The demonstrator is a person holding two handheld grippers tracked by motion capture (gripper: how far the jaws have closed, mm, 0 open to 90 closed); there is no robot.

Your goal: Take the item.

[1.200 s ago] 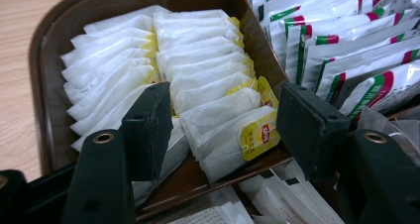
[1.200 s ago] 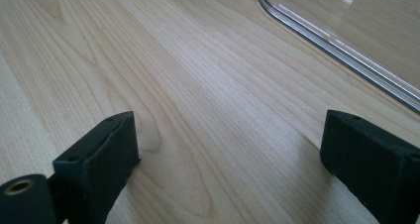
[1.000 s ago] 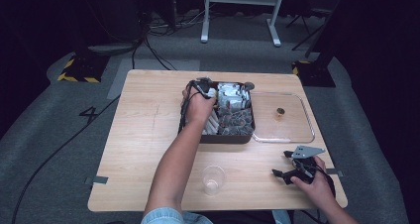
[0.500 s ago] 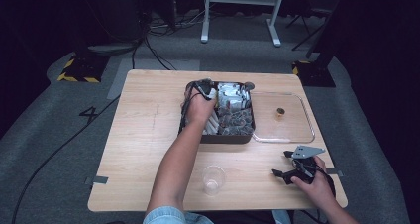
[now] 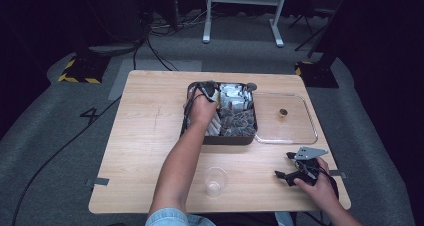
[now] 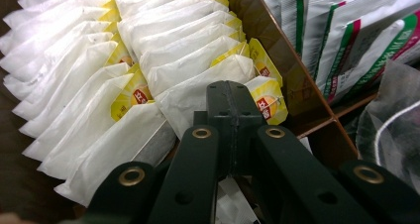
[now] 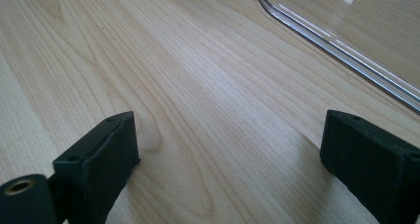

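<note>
A dark compartment box (image 5: 220, 140) stands at the middle of the wooden table (image 5: 145, 136). Rows of white and yellow tea bags (image 6: 148, 60) fill its left compartment. My left gripper (image 5: 212, 93) reaches into that compartment. In the left gripper view this gripper (image 6: 230, 97) is shut, with its tips pressed against a white tea bag (image 6: 193, 100); I cannot tell whether the bag is pinched. My right gripper (image 5: 283, 165) rests near the table's front right, held by a hand. In the right gripper view it (image 7: 237, 149) stands open over bare wood.
A clear lid (image 5: 287, 136) with a small brown knob (image 5: 283, 113) lies right of the box; its rim (image 7: 337, 45) lies just ahead of my right gripper. A clear plastic cup (image 5: 215, 181) stands near the front edge. Green-striped foil packets (image 6: 322, 26) and dark pouches (image 6: 396, 120) fill other compartments.
</note>
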